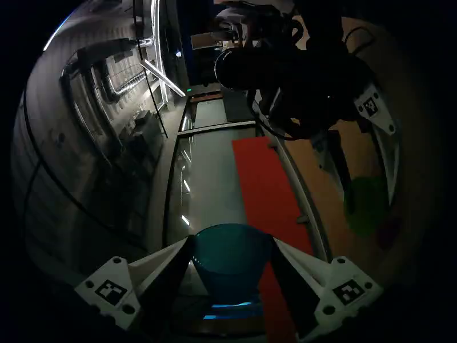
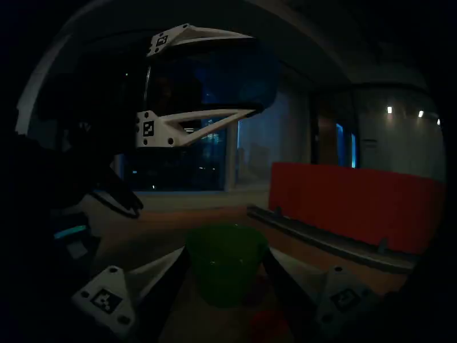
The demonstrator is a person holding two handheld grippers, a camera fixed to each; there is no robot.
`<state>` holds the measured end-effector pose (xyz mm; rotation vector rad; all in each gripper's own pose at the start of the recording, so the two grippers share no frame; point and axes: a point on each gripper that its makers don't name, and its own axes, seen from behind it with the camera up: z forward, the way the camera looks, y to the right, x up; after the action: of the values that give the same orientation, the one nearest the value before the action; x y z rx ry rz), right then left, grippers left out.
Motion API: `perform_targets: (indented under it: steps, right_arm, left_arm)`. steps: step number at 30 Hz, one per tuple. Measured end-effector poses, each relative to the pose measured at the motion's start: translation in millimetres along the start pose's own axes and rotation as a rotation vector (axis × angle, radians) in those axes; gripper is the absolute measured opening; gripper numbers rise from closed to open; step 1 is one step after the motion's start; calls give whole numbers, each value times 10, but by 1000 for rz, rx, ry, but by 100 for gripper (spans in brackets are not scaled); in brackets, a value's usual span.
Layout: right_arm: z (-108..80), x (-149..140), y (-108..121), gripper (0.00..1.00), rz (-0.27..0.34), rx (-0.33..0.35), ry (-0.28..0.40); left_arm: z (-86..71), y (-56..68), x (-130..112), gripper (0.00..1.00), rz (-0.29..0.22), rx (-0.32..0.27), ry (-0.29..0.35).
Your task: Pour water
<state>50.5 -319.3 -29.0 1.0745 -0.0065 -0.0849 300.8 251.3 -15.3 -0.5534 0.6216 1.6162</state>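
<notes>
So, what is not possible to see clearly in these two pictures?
- Water in the blue cup, left gripper view: its own wall and the darkness hide it.
- Water level in the green cup, right gripper view: too dim.
- Any stream between the cups: too dark to tell.

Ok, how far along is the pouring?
Done: both cups are gripped, the blue cup in the left hand-held gripper, the green cup in the right hand-held gripper. In hand: the blue cup is held high, tipped on its side above the green one. Left: too dark to see water, so the pour itself looks unfinished; then righting the blue cup.
</notes>
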Motion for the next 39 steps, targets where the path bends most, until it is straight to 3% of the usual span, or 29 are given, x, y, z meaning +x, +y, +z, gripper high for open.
perform_targets:
  steps: [8,12,18,29,39]
  right_arm:
    - [-6,0,-2,100,1,-1,1]
    - [-3,5,0,100,1,-3,3]
    - [-10,28,10,100,1,-9,8]
    - [-46,58,36,100,-5,-23,16]
    - [-79,88,41,100,-14,-31,18]
  left_arm:
    - [37,-30,-74,90,-4,2,-6]
    - [67,-36,-122,90,-55,1,-8]
    - [101,-8,-215,90,-219,-9,-10]
    - [66,63,-348,90,-628,-9,17]
    - [40,149,-496,90,-927,-5,13]
